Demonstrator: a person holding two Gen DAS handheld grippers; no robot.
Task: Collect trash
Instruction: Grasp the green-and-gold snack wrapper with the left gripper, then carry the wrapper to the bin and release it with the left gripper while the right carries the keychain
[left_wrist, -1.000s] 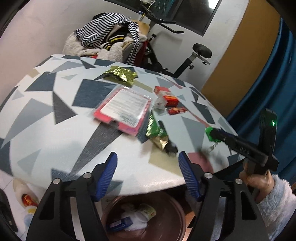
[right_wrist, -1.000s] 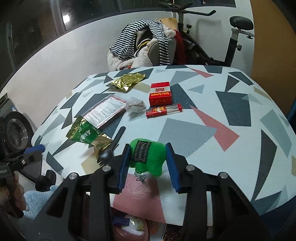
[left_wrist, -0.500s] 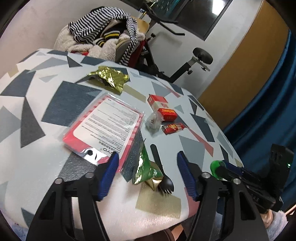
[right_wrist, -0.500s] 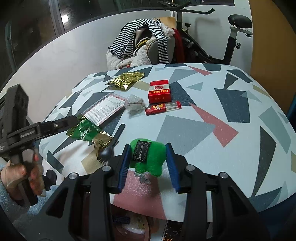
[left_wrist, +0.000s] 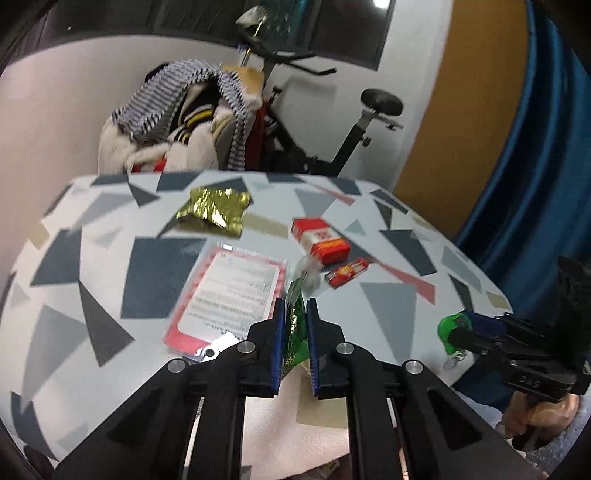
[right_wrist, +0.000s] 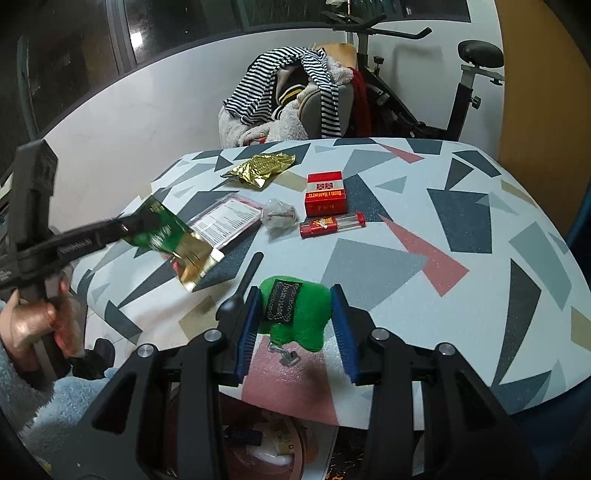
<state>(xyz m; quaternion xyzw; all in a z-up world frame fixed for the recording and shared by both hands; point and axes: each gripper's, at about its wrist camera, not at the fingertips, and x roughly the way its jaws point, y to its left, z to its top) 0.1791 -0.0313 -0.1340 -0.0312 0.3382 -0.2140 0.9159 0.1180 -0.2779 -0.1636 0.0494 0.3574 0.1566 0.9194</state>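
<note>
Trash is lying scattered over the patterned table (right_wrist: 461, 295); the bin (right_wrist: 273, 443) is sitting under its near edge, partly hidden. Largest item, the red-bordered flat packet (left_wrist: 229, 295), is resting flat mid-table, untouched. Next, the gold foil wrapper (right_wrist: 262, 170) is lying toward the far side, with the red box (right_wrist: 325, 199) and the red tube (right_wrist: 332, 225) just in front of it to the right. The crumpled clear wrap (right_wrist: 280, 218) is sitting between packet and tube; the black spoon (right_wrist: 240, 288) is lying near the front edge.

Change: the left gripper (left_wrist: 295, 339) has just been closing, and its jaws are now clamping the green-and-gold snack wrapper (right_wrist: 173, 240). A second ago that wrapper was lying flat beside the spoon; now it is hanging clear of the table (bottom corner just above the surface, as far as I can judge). So the pickup looks secured, and carrying it to the bin is probably next.

The right gripper (right_wrist: 295, 325) is holding the green plush keychain (right_wrist: 295, 314), pads pressing its sides, unchanged over the last second.
</note>
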